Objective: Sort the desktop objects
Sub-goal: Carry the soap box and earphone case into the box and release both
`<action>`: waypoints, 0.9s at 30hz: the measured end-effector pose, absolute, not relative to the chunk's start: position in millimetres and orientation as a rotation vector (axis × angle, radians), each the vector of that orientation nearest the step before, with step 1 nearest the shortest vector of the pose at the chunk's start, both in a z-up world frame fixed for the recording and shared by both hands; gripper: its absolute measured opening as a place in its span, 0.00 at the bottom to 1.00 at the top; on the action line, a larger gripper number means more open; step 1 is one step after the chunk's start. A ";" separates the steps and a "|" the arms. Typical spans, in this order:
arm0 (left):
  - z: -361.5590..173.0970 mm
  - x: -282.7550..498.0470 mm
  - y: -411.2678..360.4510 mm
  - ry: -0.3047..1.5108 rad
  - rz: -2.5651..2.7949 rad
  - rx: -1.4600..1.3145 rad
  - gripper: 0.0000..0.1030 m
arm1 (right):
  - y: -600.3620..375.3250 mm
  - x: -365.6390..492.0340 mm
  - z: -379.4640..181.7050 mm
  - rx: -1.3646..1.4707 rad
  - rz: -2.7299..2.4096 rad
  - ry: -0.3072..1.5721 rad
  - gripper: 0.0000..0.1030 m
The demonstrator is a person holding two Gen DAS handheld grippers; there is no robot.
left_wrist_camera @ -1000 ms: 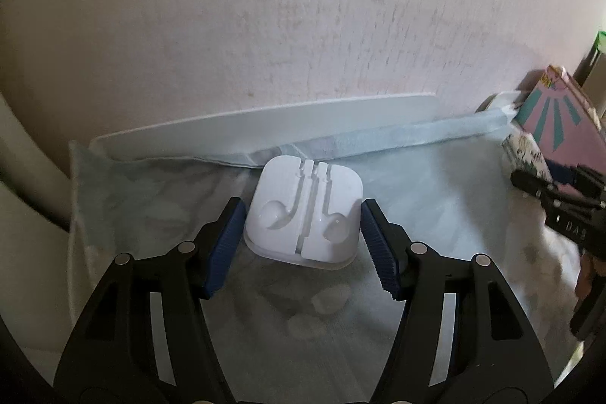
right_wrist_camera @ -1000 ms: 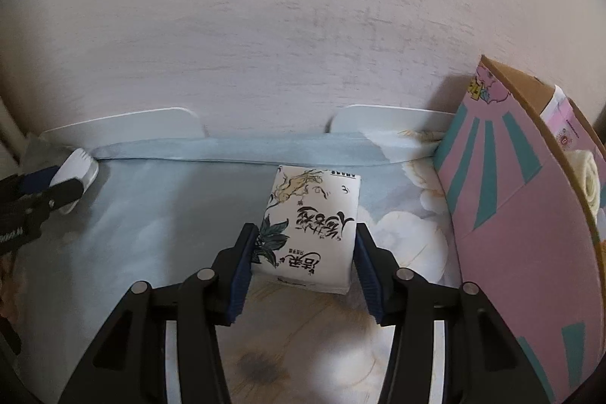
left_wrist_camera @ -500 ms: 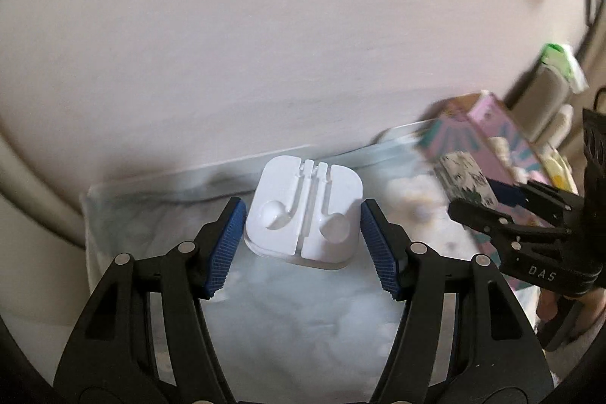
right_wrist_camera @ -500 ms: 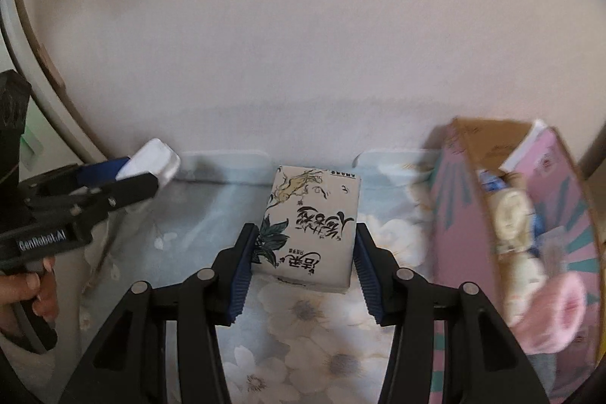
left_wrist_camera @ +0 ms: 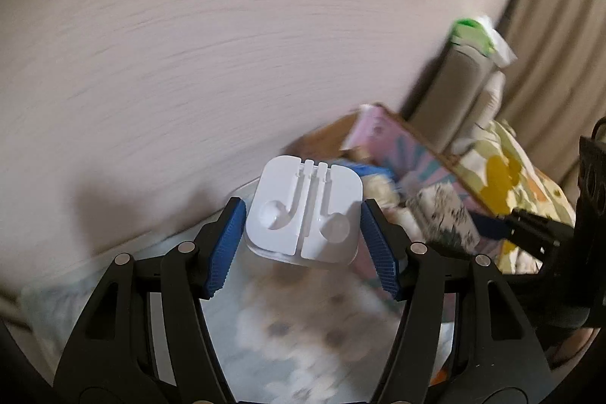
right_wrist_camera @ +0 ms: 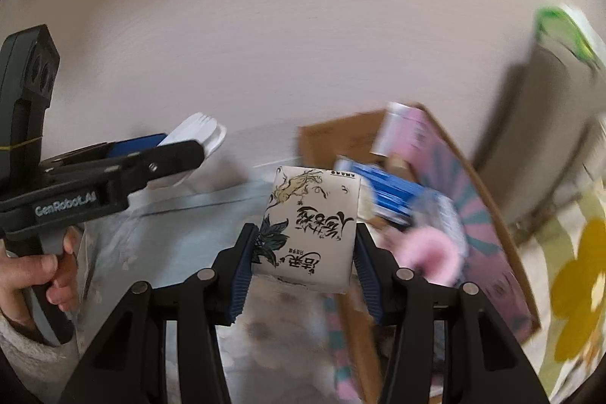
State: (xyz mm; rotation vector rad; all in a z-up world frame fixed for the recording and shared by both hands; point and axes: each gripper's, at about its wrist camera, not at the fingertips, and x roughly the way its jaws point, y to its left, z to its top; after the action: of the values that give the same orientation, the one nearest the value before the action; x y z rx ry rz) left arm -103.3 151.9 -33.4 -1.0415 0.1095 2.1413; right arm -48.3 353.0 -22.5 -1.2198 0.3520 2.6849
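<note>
blue pads of the left gripper (left_wrist_camera: 303,233) press both sides of a white earphone case (left_wrist_camera: 305,209), clamped on it and carrying it clear of the floral cloth (left_wrist_camera: 295,347) below. the case faces the camera with its moulded earbud channels showing, at 12 o'clock from the jaws. at 3 o'clock the right gripper (left_wrist_camera: 447,226) comes in from the edge, holding its packet over the pink cardboard box (left_wrist_camera: 428,165).

in the right wrist view the right gripper (right_wrist_camera: 303,260) is closed tight on a printed tissue packet (right_wrist_camera: 312,226), white with black calligraphy and dark leaves, pads against its two long sides. the packet hangs at 12 o'clock, just before the open box (right_wrist_camera: 488,233), whose near rim runs from 12 to 4 o'clock. inside sit a blue item (right_wrist_camera: 390,195) and something pink and fluffy (right_wrist_camera: 431,252), both blurred. at 9 o'clock the left gripper (right_wrist_camera: 197,142) shows side-on with the white case at its tip, a bare hand (right_wrist_camera: 41,271) on the handle. a plain wall (right_wrist_camera: 303,44) fills the upper half; a yellow flowered fabric (right_wrist_camera: 579,275) lies at 4 o'clock beyond the box.
</note>
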 end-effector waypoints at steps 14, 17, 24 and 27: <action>-54.9 -128.5 307.8 0.280 1.918 -1.067 0.58 | 434.0 -9.6 -51.8 -1.196 2.469 0.503 0.45; -65.0 -136.5 328.6 0.341 1.880 -1.119 0.58 | 441.7 -15.2 -62.2 -1.206 2.455 0.517 0.45; -76.1 -145.3 334.3 0.377 1.866 -1.188 0.58 | 444.3 -18.0 -60.0 -1.252 2.438 0.536 0.45; -78.7 -151.1 331.6 0.380 1.864 -1.245 0.60 | 448.6 -23.6 -66.7 -1.281 2.405 0.564 0.57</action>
State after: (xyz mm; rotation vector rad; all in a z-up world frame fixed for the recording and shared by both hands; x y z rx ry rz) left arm -151.1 331.6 -78.7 -1.2448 0.3800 1.8636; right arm -23.6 448.6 -66.7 -1.2815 0.5640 2.4049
